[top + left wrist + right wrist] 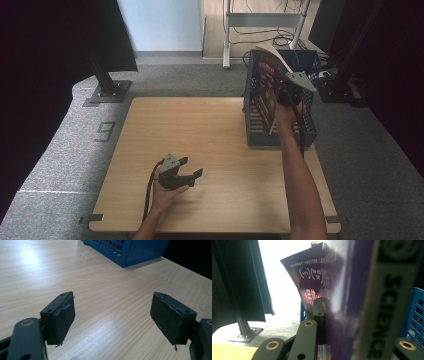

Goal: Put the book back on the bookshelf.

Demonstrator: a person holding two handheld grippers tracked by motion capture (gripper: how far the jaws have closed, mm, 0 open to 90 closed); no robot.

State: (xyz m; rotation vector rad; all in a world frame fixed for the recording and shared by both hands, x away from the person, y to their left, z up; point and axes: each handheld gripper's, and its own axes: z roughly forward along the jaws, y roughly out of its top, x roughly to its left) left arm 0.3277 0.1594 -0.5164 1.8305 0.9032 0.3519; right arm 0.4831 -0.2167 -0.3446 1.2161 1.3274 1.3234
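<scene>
My right gripper (286, 95) is raised over the blue slotted basket (260, 136) at the table's far right and is shut on a dark book (266, 82), which stands upright with its lower edge inside the basket. In the right gripper view the book (337, 290) sits between my jaws, the left finger (319, 312) pressed against its cover, with the basket wall (415, 312) at the right. My left gripper (192, 167) rests near the table's front left, lying in the hand. In its own view my left gripper (112, 317) is open over bare wood, and the basket (130, 250) lies far ahead.
The wooden table (200, 130) stretches between the two grippers. A black stand on a base plate (106, 89) is on the floor beyond the back left corner. Dark curtains hang at both sides. Cables and a metal frame (265, 30) lie behind the basket.
</scene>
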